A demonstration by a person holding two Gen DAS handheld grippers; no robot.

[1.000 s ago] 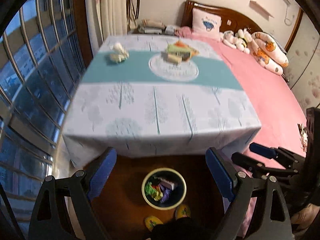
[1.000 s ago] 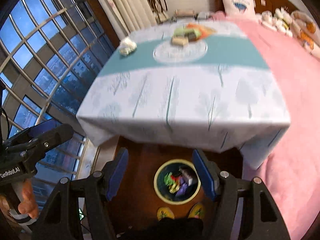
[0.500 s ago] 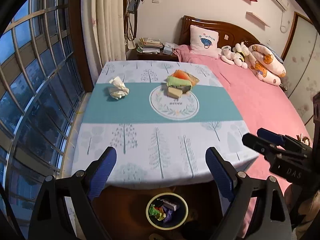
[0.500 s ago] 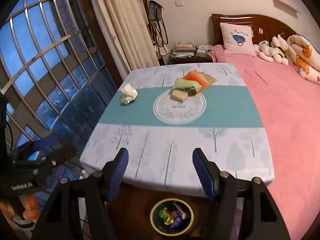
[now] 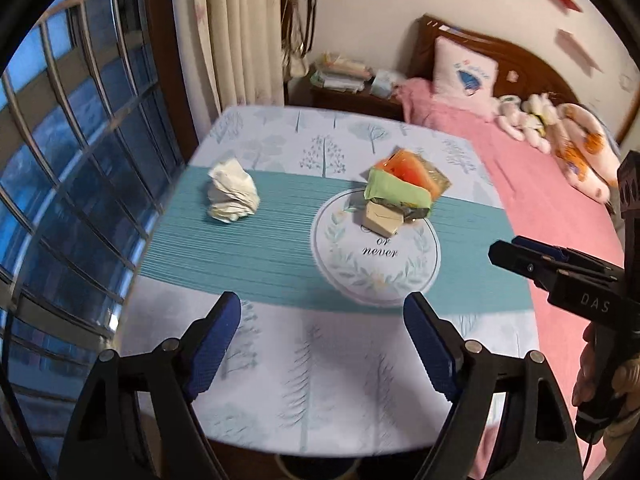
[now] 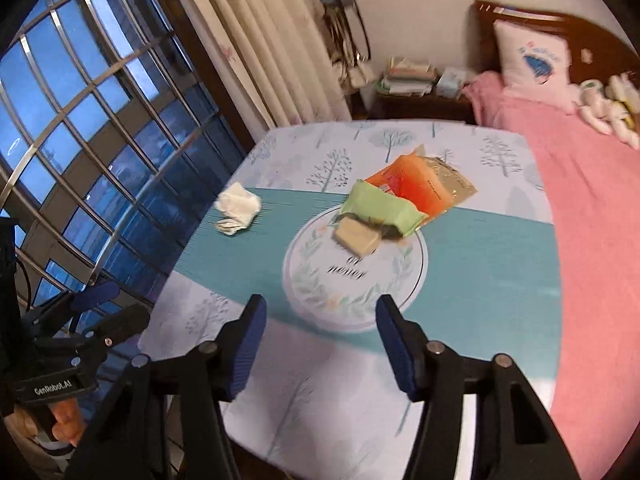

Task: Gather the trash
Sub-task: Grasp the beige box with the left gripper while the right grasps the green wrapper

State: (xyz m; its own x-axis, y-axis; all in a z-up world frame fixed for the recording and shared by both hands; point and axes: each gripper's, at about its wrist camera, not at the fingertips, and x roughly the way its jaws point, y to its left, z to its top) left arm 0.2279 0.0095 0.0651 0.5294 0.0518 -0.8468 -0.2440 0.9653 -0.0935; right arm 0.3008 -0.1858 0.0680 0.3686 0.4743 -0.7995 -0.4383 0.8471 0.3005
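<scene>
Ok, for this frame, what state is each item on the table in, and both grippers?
Left gripper: open, empty, jaws have just been closing.
Right gripper: open, empty, jaws have just been closing.
White tissue: crumpled, alone on the teal band.
Green wrapper: crumpled, lying over the orange wrapper.
Orange wrapper: flat, partly covered.
Tan box: closed, resting against the green wrapper.
Tablecloth: spread flat.

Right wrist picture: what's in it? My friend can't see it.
The right tool, open and empty, hangs over a table with trash: a crumpled tissue apart on the left and wrappers piled with a small box. A pink bed is beside it.
</scene>
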